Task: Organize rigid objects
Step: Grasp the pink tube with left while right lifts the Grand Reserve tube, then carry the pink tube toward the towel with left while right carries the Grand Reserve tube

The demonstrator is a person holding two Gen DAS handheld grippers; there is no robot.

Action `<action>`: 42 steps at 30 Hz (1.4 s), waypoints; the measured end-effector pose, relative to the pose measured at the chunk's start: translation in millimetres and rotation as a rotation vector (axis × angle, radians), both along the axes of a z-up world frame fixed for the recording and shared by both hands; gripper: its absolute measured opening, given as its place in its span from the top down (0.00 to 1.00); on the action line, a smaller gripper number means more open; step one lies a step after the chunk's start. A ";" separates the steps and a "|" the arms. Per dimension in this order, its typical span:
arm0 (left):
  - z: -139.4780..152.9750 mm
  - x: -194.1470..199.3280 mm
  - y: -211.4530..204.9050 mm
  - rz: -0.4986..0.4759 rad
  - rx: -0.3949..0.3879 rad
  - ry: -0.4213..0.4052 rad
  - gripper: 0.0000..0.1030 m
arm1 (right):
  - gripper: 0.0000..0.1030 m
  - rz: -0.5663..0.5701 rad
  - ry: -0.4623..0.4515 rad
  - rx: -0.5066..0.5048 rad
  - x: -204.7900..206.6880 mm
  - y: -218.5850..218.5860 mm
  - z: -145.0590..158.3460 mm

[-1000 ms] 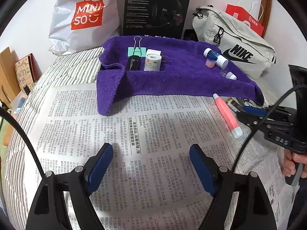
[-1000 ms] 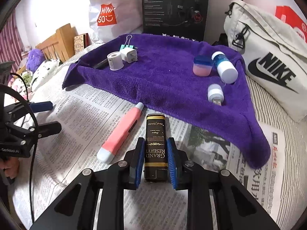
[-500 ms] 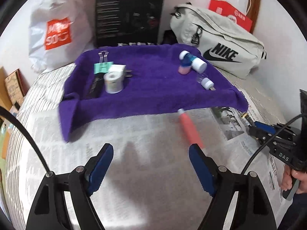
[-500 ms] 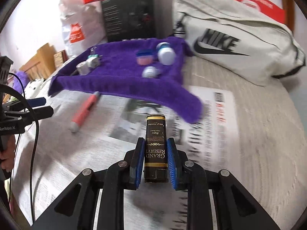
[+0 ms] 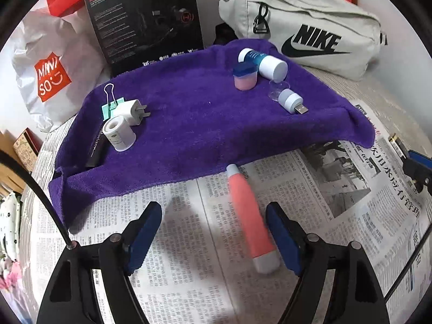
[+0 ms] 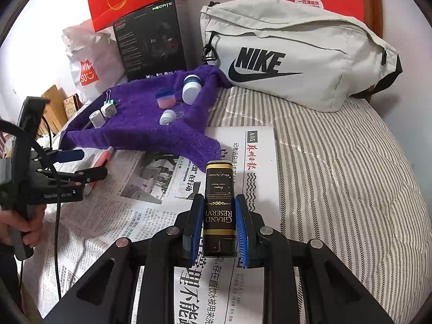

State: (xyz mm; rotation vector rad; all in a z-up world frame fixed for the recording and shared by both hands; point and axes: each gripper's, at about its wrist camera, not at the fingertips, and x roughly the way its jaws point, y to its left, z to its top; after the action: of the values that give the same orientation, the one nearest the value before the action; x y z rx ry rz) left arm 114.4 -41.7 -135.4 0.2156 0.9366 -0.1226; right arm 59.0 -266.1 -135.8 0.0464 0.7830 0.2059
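Lying on the newspaper point(image 5: 351, 189), the pink tube point(image 5: 249, 218) is seen lengthwise between the wide-open left gripper point(image 5: 216, 237), white cap nearest, untouched. The black lighter point(image 6: 218, 208) is clamped in the right gripper point(image 6: 219, 226), long axis pointing forward along the fingers.

Left gripper point(image 5: 214, 239): black frame, triangular cut-outs in the arms, silver round screws at the pivots, blue ribbed pads point(image 5: 144, 236). Thin black cable point(image 5: 40, 194) crosses the left side. Right gripper point(image 6: 218, 228): same black frame, silver screws, blue pads. In the right view, a hand point(image 6: 23, 222) wraps a grey handle.
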 end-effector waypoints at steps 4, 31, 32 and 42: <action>1.7 0.6 10.5 0.028 -0.018 0.015 0.26 | 0.77 -0.001 -0.005 0.012 1.4 -0.6 -0.7; 0.1 -40.0 74.5 0.026 -0.143 0.036 0.83 | 0.77 0.144 0.017 0.019 9.1 61.2 1.0; 0.3 -39.5 73.9 0.025 -0.141 0.037 0.83 | 0.77 0.152 0.021 0.020 11.0 64.3 0.5; 8.7 -37.5 86.2 0.028 -0.195 0.080 0.83 | 0.77 0.214 0.051 0.037 29.8 80.7 11.0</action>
State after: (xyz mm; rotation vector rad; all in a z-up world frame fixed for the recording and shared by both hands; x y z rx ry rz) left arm 76.8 44.5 -126.7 0.0174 1.0003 -0.1970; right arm 88.8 -185.4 -124.8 0.0029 0.8347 0.4231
